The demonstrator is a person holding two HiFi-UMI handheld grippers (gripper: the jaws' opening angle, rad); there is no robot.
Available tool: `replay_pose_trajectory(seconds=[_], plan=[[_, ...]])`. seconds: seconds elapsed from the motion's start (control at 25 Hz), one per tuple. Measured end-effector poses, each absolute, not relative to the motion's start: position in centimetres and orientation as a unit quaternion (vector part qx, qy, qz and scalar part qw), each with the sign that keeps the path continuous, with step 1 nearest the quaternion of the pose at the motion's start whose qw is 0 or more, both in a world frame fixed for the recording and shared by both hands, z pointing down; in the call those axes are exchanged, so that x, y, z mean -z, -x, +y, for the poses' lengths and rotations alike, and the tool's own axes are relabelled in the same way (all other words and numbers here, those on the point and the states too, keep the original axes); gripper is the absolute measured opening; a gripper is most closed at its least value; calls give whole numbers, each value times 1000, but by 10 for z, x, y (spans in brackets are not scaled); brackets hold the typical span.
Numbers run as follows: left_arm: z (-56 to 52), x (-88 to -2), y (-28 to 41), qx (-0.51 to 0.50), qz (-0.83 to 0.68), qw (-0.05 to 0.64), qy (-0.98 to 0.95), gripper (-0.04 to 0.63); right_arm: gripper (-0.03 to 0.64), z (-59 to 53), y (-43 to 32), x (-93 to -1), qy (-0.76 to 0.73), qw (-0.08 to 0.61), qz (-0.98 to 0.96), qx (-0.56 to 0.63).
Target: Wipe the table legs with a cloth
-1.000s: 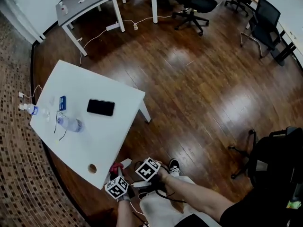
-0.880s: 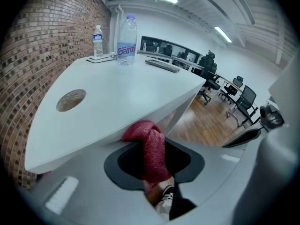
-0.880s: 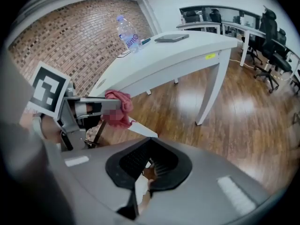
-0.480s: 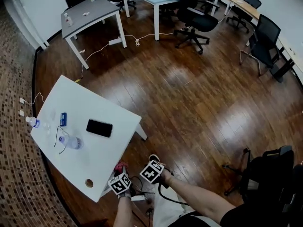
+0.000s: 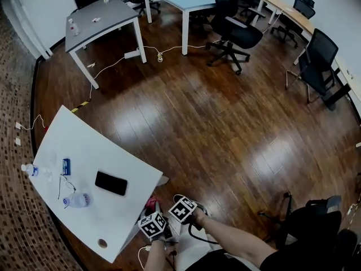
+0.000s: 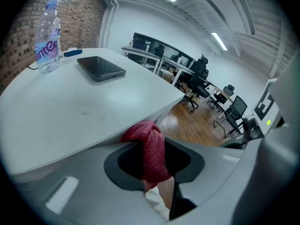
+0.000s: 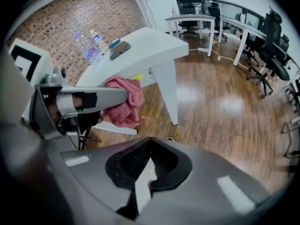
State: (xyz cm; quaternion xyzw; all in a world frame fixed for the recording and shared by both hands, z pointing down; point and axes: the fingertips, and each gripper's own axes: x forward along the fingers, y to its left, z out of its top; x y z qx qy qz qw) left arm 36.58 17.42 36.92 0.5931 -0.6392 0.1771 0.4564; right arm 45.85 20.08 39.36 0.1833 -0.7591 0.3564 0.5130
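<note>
My left gripper [image 6: 152, 159] is clamped on the red cloth [image 6: 149, 146], which is bunched up between its jaws and held just at the edge of the white table [image 5: 84, 151], about level with the tabletop rather than down by a support. My right gripper [image 7: 149, 167] has its jaws together with nothing between them and hangs close beside the left one. From the right gripper view the nearest table leg [image 7: 166, 86] stands apart from the cloth, with no contact that I can see, so I judge that no wiping stroke is in hand right now. The legs look plain white, and I cannot tell whether any has been cleaned already. By my reading the work left is to bring the cloth down onto a leg, rub along its length, and go round to the others. As for containers, two clear plastic bottles stand on the tabletop. The nearer bottle [image 6: 47, 36] is upright with its cap on, and I cannot make out its fill level. The far bottle [image 5: 28, 169] is too small to read. A black phone [image 5: 110, 183] lies flat between them and me.
</note>
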Motion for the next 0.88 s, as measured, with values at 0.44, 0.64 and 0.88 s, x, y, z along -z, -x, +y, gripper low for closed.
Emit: replay_pose_trajectory(seconds=[0.44,0.64,0.88], plan=[[100,-365,-410,-170,-632,479,-585,110,0,125,-540,-398,-244,498,-721,-416],[79,-372,-425,-182,-643,481,-568,110,0,123,-564,-407,-241,510,-708,-425],[82,-383,-424,-192,-670,479,-533,110,0,115,-571,-413,-211,498,-721,-433]])
